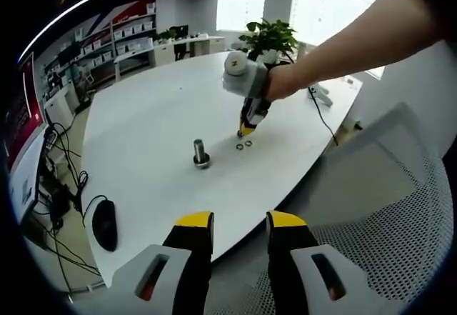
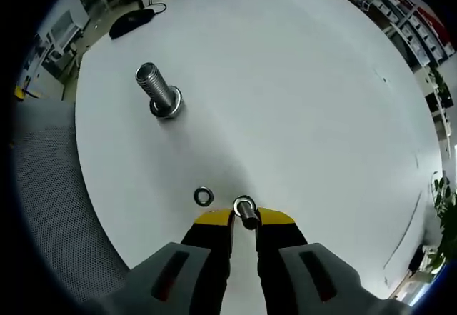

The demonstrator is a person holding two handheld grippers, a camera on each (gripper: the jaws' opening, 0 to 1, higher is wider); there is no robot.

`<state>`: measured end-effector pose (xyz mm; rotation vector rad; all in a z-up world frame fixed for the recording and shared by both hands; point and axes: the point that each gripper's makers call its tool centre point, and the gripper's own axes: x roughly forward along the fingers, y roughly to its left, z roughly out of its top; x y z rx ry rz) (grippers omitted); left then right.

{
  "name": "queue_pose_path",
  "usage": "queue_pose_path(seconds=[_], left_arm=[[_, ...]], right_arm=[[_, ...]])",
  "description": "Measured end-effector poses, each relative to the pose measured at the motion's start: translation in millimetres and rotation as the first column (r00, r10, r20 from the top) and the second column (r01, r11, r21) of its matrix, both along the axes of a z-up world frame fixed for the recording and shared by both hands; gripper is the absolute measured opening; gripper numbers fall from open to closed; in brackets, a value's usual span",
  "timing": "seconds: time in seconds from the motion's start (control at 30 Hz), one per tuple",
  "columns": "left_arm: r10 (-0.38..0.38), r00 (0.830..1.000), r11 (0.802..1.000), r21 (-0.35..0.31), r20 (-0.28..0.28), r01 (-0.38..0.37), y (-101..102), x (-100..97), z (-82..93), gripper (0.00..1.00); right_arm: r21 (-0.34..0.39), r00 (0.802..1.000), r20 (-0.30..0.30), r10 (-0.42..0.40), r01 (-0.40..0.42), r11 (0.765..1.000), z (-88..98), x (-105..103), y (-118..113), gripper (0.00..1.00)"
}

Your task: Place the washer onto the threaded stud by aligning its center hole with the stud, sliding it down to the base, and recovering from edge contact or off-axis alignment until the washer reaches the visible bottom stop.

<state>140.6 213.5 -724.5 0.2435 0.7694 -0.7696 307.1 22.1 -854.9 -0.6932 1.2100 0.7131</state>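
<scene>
Steel against white: the threaded stud (image 2: 158,92) stands upright on the white table (image 2: 300,79) with a washer or nut already at its base, and by my reading the task is at its start, since the washer (image 2: 245,206) to be placed is down at the table surface, well apart from the stud. The right gripper (image 2: 243,218) has its yellow-tipped jaws drawn close around that washer; whether it is gripped or only straddled I cannot tell for sure, though it looks pinched. A second washer (image 2: 203,196) lies flat just to its left, loose. Left to do: lift, carry across to the stud, line up the hole, and slide down to the bottom stop. The left gripper (image 1: 239,222) hangs back off the near table edge, jaws apart and grasping nothing. Nothing lies between washer and stud. A computer mouse (image 1: 105,224) sits far to the left, a cable (image 1: 323,118) and potted plant (image 1: 270,40) beyond, a mesh chair (image 1: 385,208) nearby.
</scene>
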Motion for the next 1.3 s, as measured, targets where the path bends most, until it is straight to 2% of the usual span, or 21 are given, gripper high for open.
queue_pose_path(seconds=[0.57,0.63,0.87,1.07,1.3], left_arm=[[0.007,1.000,1.000,-0.002,0.004,-0.007,1,1.0,1.0,0.27],[0.007,1.000,1.000,0.000,0.003,-0.007,1,0.9,0.8,0.27],[0.005,1.000,1.000,0.004,0.003,-0.005,1,1.0,0.3,0.27],[0.009,1.000,1.000,0.004,0.003,-0.009,1,1.3,0.3,0.27],[0.008,1.000,1.000,0.006,0.004,-0.008,1,1.3,0.2,0.27]], right_arm=[[-0.017,1.000,-0.013,-0.006,0.006,1.000,-2.8,-4,-9,0.16],[-0.010,1.000,0.001,-0.002,0.002,1.000,-0.3,-5,-10,0.16],[-0.001,1.000,-0.025,0.001,-0.001,1.000,-2.7,-20,-15,0.17],[0.062,0.999,-0.031,-0.009,0.011,0.998,-2.4,-25,-7,0.21],[0.072,0.999,-0.034,0.017,-0.014,0.997,-7.2,-31,3,0.21]])
